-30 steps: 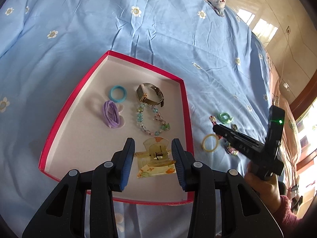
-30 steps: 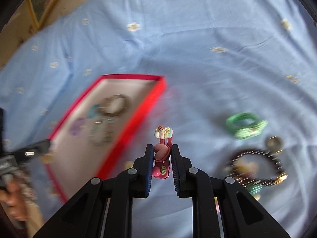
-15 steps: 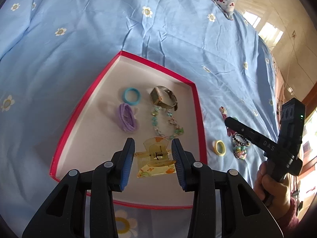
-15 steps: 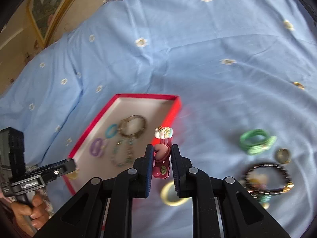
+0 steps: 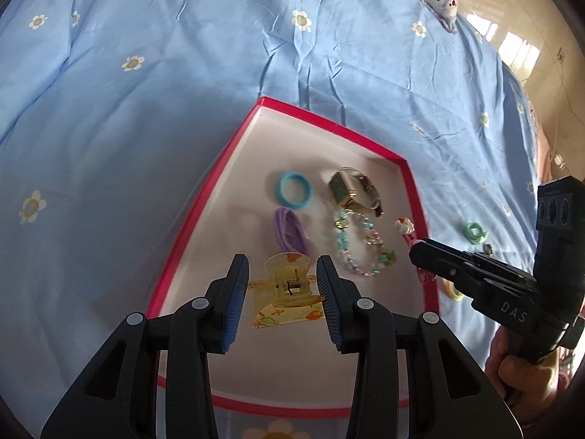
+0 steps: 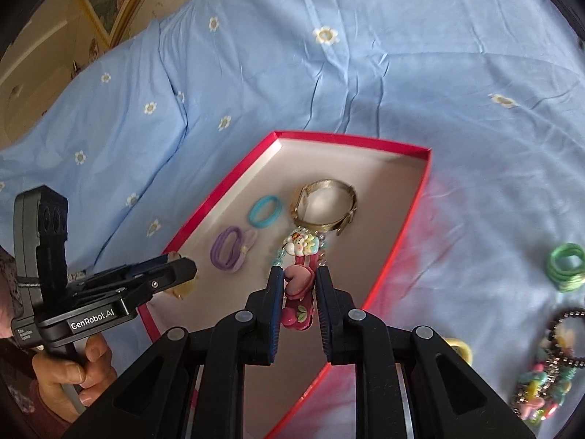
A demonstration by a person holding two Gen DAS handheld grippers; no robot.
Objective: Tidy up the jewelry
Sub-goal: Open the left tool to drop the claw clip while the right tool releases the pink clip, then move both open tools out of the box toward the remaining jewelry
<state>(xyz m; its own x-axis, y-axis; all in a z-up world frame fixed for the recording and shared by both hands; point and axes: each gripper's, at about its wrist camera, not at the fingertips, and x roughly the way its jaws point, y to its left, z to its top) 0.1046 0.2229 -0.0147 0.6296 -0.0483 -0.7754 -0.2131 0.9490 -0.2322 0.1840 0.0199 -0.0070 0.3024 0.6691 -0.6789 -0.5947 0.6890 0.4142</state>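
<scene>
**Clip over box, drop pending**

R gripper (image 6: 299, 294) clamped on pink hair clip (image 6: 299, 292), heart charm between pads, long axis running fwd along fingers, cartoon end sticking out past tips. Poised above red box (image 6: 415, 205), near right wall, roughly over bead bracelet (image 5: 360, 247). Looks like a straight lower-and-release into bare floor beside watch (image 6: 323, 203); R hand clearly the nearer one. L gripper (image 5: 281, 292) spread wide, holding nothing, straddling yellow claw clip (image 5: 287, 298) lying on box floor, no contact visible. Blue ring (image 5: 292, 190) and purple ties (image 5: 290, 234) already inside. Green ties (image 6: 565, 267) and yellow ring (image 6: 460, 349) left on blue sheet (image 6: 329, 73). Legible: "GenRobot.AI" on L gripper body; "DAS" on R one.
</scene>
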